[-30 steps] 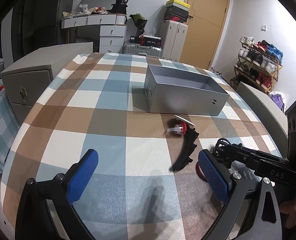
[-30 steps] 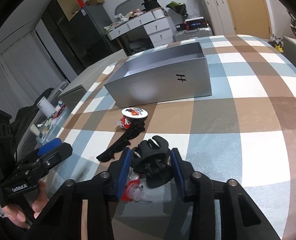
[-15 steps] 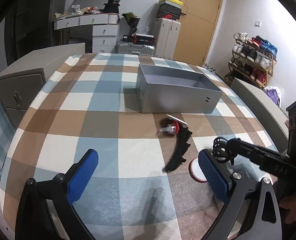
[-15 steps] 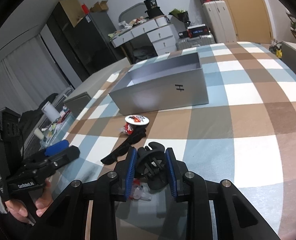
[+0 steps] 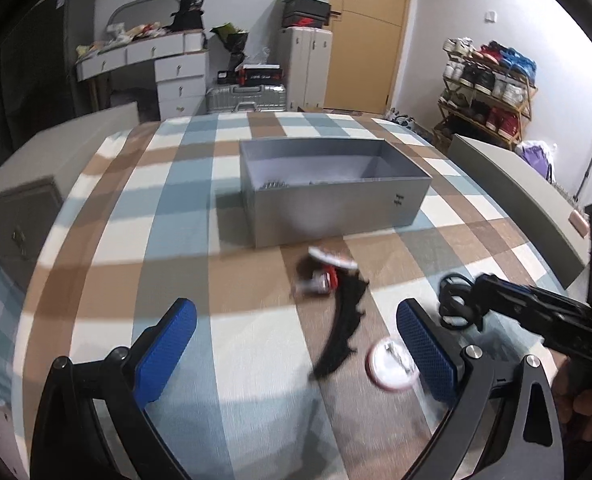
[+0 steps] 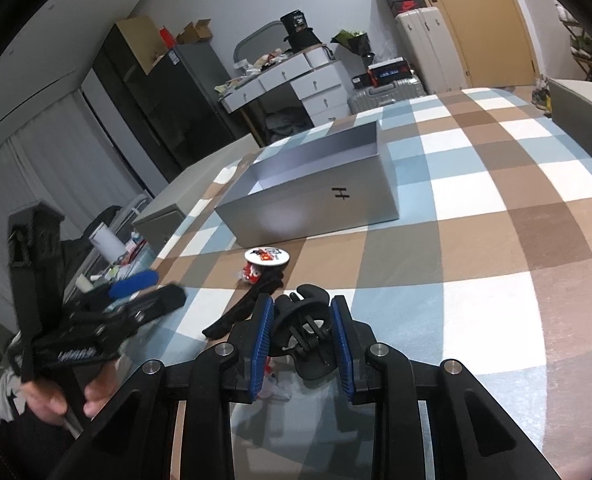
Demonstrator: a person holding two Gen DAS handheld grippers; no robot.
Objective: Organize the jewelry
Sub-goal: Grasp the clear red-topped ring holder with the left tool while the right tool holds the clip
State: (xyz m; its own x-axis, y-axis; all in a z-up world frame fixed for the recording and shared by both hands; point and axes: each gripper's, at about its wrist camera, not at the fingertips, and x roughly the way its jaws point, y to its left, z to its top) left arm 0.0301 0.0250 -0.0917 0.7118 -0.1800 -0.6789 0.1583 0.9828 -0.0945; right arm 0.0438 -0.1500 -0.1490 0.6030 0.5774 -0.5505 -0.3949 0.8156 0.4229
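Checked tablecloth (image 6: 496,208), right claw (image 6: 302,336) clamped on black hair clip (image 6: 304,320) — left claw (image 5: 291,344) apart, empty

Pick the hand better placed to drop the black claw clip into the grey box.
Right. The right gripper is shut on the claw clip and faces the grey box. The left gripper is open and holds nothing.
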